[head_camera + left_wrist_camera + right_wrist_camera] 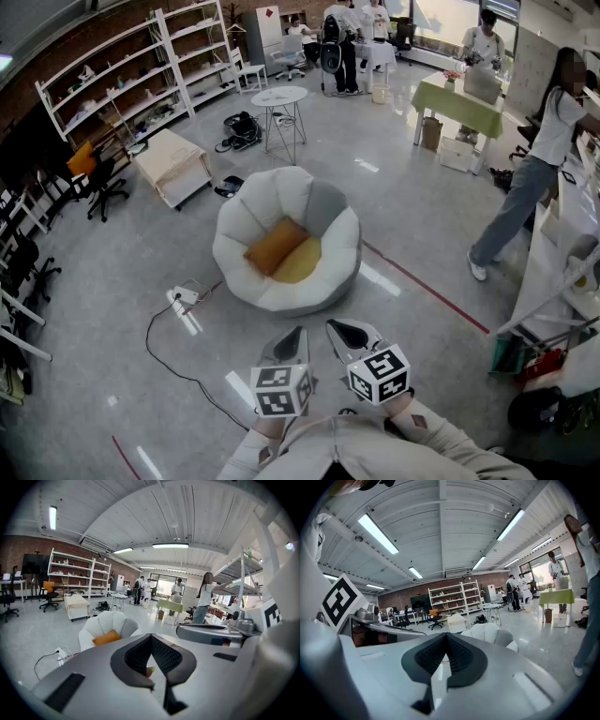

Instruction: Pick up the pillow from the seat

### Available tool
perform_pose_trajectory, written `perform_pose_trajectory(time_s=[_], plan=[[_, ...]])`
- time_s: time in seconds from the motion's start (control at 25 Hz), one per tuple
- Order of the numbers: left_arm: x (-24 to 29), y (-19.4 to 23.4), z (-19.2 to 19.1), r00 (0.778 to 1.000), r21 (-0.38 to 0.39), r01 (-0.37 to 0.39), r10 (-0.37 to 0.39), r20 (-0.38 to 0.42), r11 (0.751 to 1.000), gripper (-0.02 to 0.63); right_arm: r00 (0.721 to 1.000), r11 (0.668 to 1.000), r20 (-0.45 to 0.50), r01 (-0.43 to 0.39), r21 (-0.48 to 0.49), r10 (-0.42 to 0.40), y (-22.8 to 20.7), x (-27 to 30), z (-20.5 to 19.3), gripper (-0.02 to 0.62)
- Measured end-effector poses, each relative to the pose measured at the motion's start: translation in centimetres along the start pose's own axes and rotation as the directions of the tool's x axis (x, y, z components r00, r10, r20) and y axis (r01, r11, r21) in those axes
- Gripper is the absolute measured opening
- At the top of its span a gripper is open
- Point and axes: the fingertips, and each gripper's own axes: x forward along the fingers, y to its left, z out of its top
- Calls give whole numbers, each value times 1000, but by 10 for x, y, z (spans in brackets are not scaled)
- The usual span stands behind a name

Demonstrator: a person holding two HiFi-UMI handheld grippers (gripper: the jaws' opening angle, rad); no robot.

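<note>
An orange pillow (pixel 276 246) lies tilted in a white petal-shaped seat (pixel 242 225), partly over a yellow cushion (pixel 302 262). Both grippers hover side by side above the floor in front of the seat, well short of it. My left gripper (pixel 292 339) is shut with nothing in it, and my right gripper (pixel 345 332) is likewise shut and empty. In the left gripper view the pillow (pixel 107 638) and seat (pixel 108 622) show beyond the closed jaws of the left gripper (pixel 151 637). The right gripper view shows the seat (pixel 493 633) past the right gripper (pixel 446 635); there the pillow is hidden.
A power strip (pixel 184 300) with a black cable lies on the floor left of the seat. A red floor line (pixel 427 286) runs to the right. A person (pixel 530 173) stands at the right by a counter. Behind the seat are a round table (pixel 279 97) and a covered bench (pixel 173 164).
</note>
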Motion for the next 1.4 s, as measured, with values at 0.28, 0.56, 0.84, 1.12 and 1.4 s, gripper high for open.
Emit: perform_pose_trajectory(time_s=[0.28,0.56,0.84,1.12,1.4], plan=[[-36,-16,-29,1000,-18,0,0,-7,1000,6,1000,999,19,-5,-53,6,22,-30,0,-2],[-47,-20,-39,1000,-29,-9,8,-13,1000,7,1000,998,-19,-2,-64,1,34,-42,-16,-2],[-45,-20,-37,1000,-59,-27,27,-2,998,6,1000,1000,1,-22,-21,22,29,-46,-12,0],[-35,-26,-45,998,-95,-60,60,1,994,7,997,997,-36,-64,-40,62,22,-49,-21,0],[-39,-20,-44,994,-102,-111,110,-11,989,6,992,993,-53,-116,-19,115,21,-42,-24,0]])
